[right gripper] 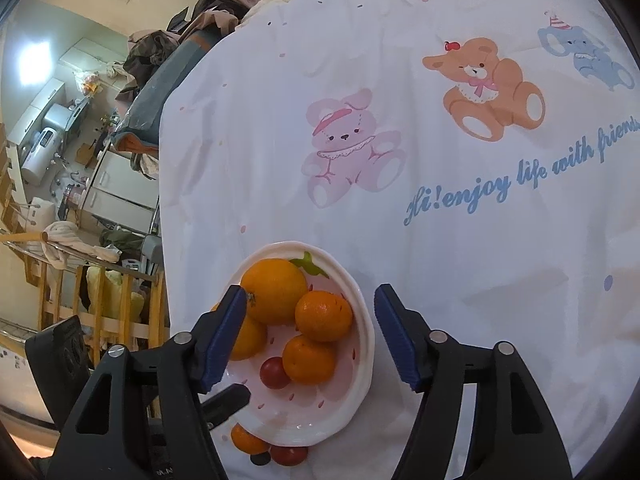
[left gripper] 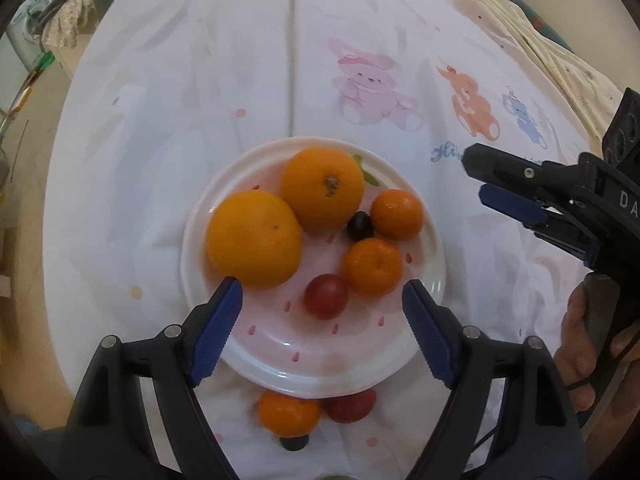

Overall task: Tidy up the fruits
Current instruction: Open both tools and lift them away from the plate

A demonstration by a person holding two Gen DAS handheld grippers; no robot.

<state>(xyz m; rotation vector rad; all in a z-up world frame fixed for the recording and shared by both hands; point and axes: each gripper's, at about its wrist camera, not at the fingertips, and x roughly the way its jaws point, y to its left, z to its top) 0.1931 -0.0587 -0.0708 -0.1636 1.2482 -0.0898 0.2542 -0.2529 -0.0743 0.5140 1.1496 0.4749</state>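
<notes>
Two oranges [left gripper: 280, 216] lie on the plate [left gripper: 224, 344] just ahead of the left gripper [left gripper: 322, 300], wide open, empty

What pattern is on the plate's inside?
Pale pink with small red drop marks; plate shows best in the left wrist view.

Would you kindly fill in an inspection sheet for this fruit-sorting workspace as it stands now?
Surface: white cloth printed with cartoon bears and blue lettering.
Job's things: pink plate holding two large oranges, two small tangerines, a red tomato and a dark grape. Off the plate, at its near rim: one loose tangerine, one loose tomato, one dark fruit.
Clutter: nothing seen on the cloth.
Grippers: left gripper open above the plate, holding nothing; right gripper open, empty, held by a hand.
Cables: thin black cable below the hand.
Surroundings: piled clothes, wooden railing, appliances beyond the cloth's edge.
</notes>
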